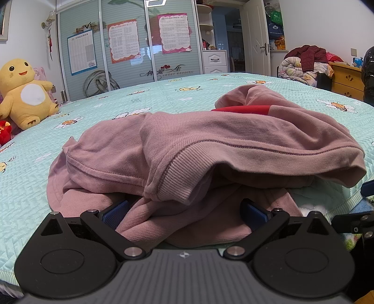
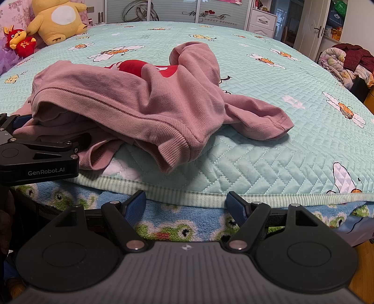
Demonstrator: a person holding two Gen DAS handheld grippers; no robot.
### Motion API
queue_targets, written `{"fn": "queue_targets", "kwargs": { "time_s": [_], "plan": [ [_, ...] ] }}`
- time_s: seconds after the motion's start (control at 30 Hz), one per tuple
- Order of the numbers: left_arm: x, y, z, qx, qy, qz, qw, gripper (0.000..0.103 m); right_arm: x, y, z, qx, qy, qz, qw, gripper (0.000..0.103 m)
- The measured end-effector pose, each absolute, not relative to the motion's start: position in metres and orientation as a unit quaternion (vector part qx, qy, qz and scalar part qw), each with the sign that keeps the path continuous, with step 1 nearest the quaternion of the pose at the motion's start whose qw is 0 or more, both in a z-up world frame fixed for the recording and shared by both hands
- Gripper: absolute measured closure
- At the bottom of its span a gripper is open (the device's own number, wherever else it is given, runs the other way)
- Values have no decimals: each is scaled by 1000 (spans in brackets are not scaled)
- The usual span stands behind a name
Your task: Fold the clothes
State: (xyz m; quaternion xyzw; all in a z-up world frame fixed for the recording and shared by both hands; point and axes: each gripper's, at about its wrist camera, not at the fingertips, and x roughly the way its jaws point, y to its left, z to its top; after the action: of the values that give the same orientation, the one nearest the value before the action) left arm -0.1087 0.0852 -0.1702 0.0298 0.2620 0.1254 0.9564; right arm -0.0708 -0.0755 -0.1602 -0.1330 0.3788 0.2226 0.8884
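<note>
A crumpled pink sweatshirt (image 1: 187, 145) (image 2: 140, 98) with a red patch (image 1: 240, 109) (image 2: 133, 66) lies on the mint quilted bedspread (image 1: 35, 177) (image 2: 280, 145), close to its near edge. My left gripper (image 1: 184, 210) (image 2: 35, 149) sits at the garment's near side. Its blue pads are spread wide, with loose pink cloth lying between them, unpinched. My right gripper (image 2: 185, 203) stands open at the bed's edge, to the right of the left one and short of the ribbed hem (image 2: 177, 149). Nothing sits between its fingers.
A yellow plush toy (image 1: 23, 93) (image 2: 58, 21) and a small red one (image 2: 18, 39) sit at the far left of the bed. A frog-patterned blanket (image 2: 175, 229) hangs below the bedspread's edge. Piled bedding (image 1: 303, 63) and a wooden dresser (image 1: 346, 79) stand at the right.
</note>
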Motion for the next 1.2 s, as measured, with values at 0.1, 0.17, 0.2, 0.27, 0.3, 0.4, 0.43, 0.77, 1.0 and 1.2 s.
{"fn": "queue_targets", "kwargs": {
  "time_s": [0.1,0.17,0.2,0.27,0.3,0.4,0.43,0.77,1.0,1.2],
  "plan": [
    [-109,85,-170,30,262,125,957,0,-71,-76,-160,-133,379,223,888,27],
    [-110,85,-170,30,262,125,957,0,-71,-75,-160,-133,379,223,888,27],
    [-110,85,-170,30,261,125,957,0,-71,-75,-160,-133,379,223,888,27],
    [-110,85,-170,30,261,125,957,0,-71,-76,-160,-133,379,222,888,27],
    [-110,85,-170,30,261,125,957,0,-70,-76,-160,-133,379,222,888,27],
    [-110,86,-171,31,261,125,957,0,-70,-76,-161,-134,378,222,889,27],
    [-110,86,-171,31,261,125,957,0,-70,-76,-161,-134,378,222,889,27],
    [-110,86,-171,30,262,124,957,0,-69,-75,-161,-134,378,222,889,27],
    [-108,88,-167,23,276,120,953,0,-69,-75,-162,-135,377,222,889,27],
    [-108,89,-162,16,283,116,952,1,-69,-75,-161,-134,376,222,889,27]
  ]
}}
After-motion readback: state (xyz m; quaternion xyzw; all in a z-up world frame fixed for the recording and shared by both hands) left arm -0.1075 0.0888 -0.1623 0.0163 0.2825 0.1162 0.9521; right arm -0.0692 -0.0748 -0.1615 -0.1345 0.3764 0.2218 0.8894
